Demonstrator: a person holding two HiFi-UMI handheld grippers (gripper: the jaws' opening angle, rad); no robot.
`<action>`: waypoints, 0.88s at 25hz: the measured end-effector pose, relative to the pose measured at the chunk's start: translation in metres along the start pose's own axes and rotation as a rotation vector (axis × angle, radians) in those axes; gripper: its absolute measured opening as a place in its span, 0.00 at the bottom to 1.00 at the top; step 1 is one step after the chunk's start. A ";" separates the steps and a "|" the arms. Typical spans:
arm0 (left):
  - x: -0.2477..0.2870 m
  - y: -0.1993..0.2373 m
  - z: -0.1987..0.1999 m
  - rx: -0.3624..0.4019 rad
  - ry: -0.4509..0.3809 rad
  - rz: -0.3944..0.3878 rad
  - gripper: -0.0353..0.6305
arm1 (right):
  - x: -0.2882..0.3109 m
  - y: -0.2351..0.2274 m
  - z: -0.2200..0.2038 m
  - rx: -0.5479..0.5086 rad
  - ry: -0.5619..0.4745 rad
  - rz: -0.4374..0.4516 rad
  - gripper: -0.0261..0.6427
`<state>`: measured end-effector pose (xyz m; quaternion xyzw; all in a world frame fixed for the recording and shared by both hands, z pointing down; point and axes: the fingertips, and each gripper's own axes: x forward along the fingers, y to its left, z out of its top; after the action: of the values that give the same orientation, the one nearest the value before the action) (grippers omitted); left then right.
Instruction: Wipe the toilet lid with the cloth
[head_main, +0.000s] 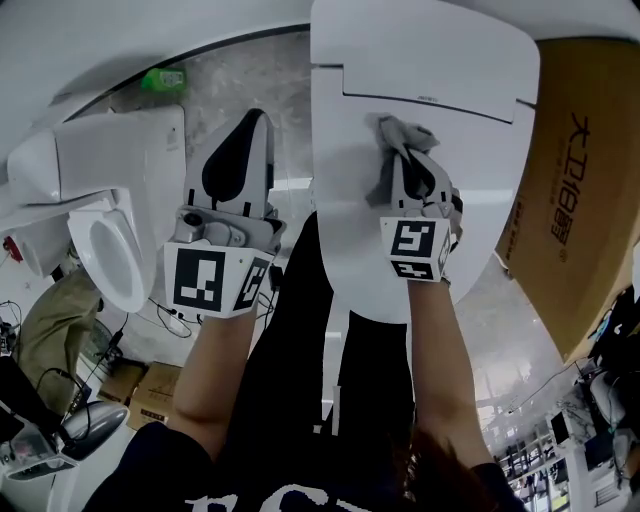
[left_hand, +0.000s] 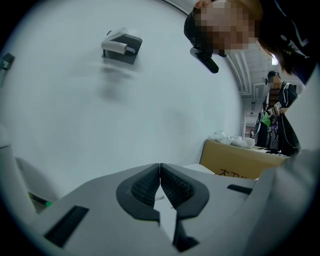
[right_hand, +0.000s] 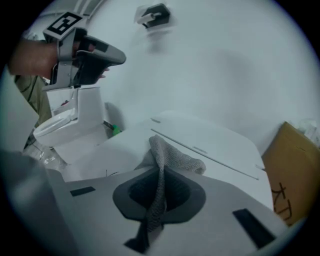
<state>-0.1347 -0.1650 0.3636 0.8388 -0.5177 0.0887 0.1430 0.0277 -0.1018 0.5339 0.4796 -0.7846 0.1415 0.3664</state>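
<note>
The white toilet lid (head_main: 440, 75) lies closed in the middle of the head view; the right gripper view shows its lid (right_hand: 210, 142) from low down. A grey cloth (head_main: 398, 145) rests bunched on the lid near the hinge line. My right gripper (head_main: 408, 165) is shut on the cloth (right_hand: 167, 160), which runs down between its jaws. My left gripper (head_main: 252, 122) hovers left of the lid over the floor, jaws pressed together with nothing between them. The left gripper (left_hand: 160, 172) points at a white wall in its own view.
A second white toilet (head_main: 105, 215) with its seat open stands at the left. A brown cardboard box (head_main: 580, 190) sits right of the lid. A green object (head_main: 163, 78) lies by the far wall. Cables and clutter (head_main: 60, 420) fill the lower left.
</note>
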 end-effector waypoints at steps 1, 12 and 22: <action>-0.001 0.001 0.000 0.000 0.000 0.003 0.09 | 0.005 0.017 0.008 -0.027 -0.009 0.037 0.08; -0.003 0.001 -0.004 -0.004 0.006 0.011 0.09 | 0.010 0.121 0.034 -0.222 -0.016 0.303 0.08; 0.004 -0.010 -0.004 -0.002 0.007 -0.014 0.09 | -0.021 0.018 -0.025 -0.092 0.032 0.153 0.08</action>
<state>-0.1237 -0.1623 0.3670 0.8420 -0.5115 0.0903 0.1461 0.0290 -0.0650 0.5380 0.3988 -0.8187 0.1405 0.3885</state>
